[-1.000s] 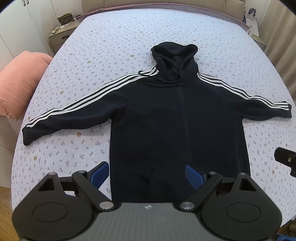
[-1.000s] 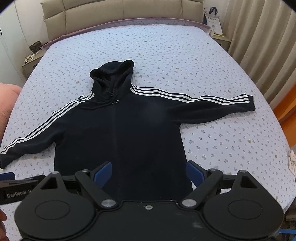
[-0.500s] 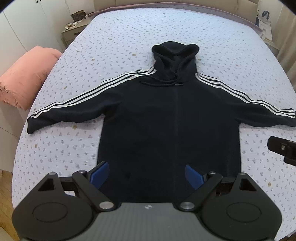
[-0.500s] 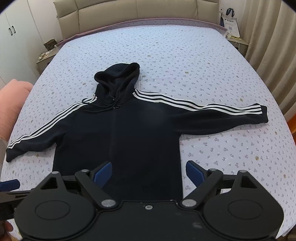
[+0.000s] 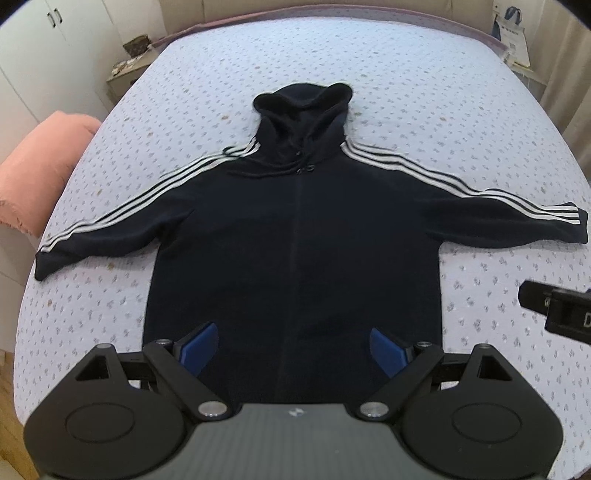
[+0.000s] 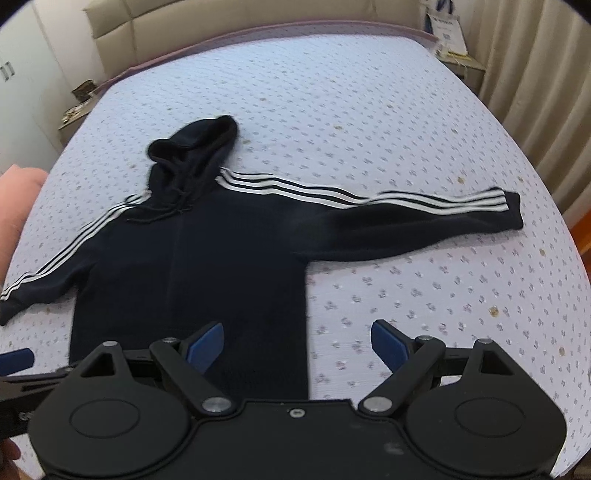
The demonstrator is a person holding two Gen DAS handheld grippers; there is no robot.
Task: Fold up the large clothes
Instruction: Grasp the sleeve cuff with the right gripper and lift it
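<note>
A dark navy hoodie [image 5: 295, 236] with white sleeve stripes lies flat, front up, on the bed, hood toward the headboard and both sleeves spread out. It also shows in the right wrist view [image 6: 192, 266]. My left gripper [image 5: 293, 349] is open and empty above the hoodie's hem, near its middle. My right gripper [image 6: 297, 345] is open and empty above the hem's right corner; part of it shows at the right edge of the left wrist view [image 5: 554, 310]. The right sleeve [image 6: 424, 218] stretches to the right.
The bed [image 5: 406, 92] has a pale floral sheet. A pink pillow [image 5: 40, 166] lies off its left side. A nightstand [image 5: 129, 70] stands at the back left, another [image 6: 461, 62] at the back right by curtains [image 6: 535, 74]. A padded headboard [image 6: 221, 26] is behind.
Both grippers have shifted right along the hem and pulled back a little. The right gripper now looks more toward the right sleeve. Both stay open; the hoodie has not moved.
</note>
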